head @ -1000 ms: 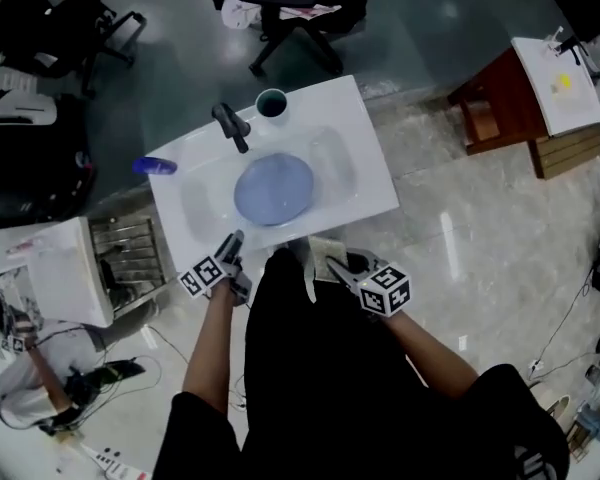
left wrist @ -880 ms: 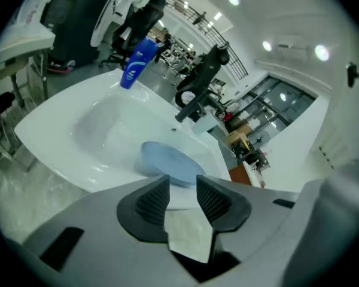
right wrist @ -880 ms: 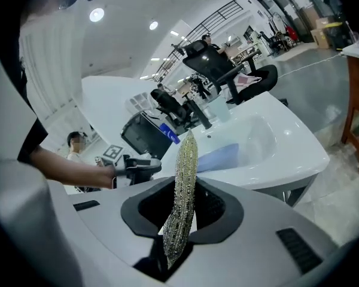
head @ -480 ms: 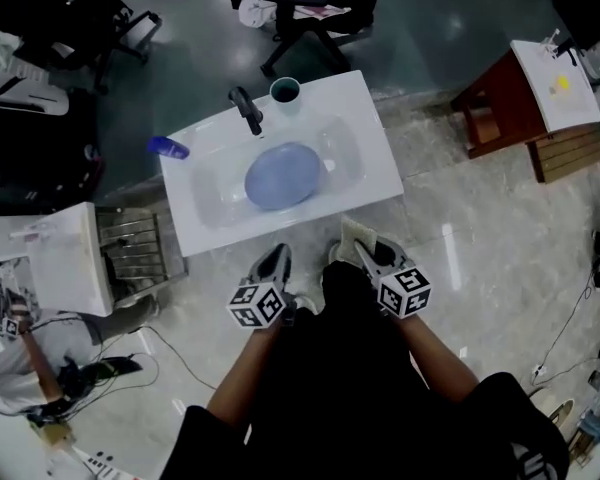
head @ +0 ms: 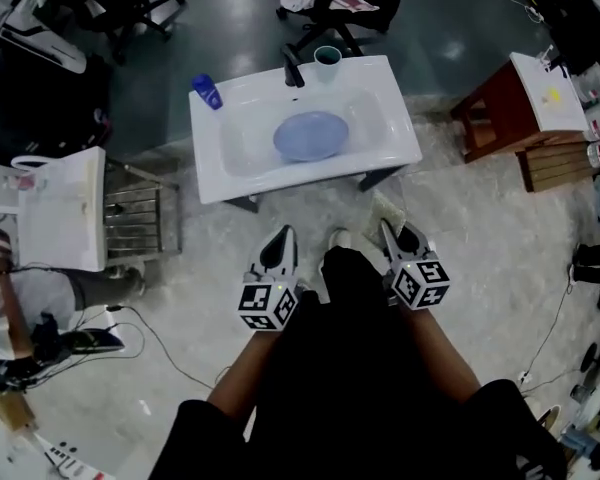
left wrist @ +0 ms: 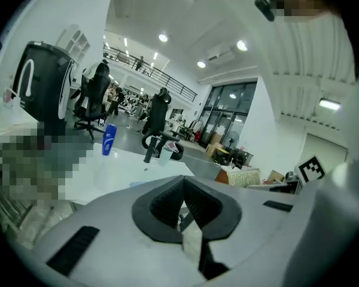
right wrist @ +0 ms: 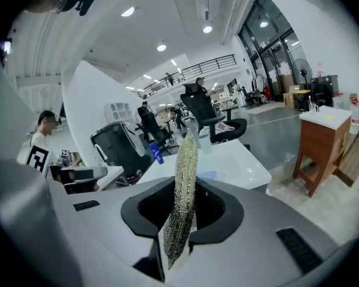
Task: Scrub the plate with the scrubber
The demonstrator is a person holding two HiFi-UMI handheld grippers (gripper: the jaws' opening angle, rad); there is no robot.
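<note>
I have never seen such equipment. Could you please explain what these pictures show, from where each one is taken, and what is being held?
No robot is here: a person standing before a white sink holds one gripping tool in each hand. The cubes with square markers are parts of the tools. The head view comes from a camera on the person's head, looking down; each gripper view comes from a camera on that tool, looking along its jaws. A blue plate lies in the sink; a faucet, a cup and a blue bottle stand on its rim. The right tool is shut on a scrubber. The left tool's jaws have just closed, with nothing between them.
</note>
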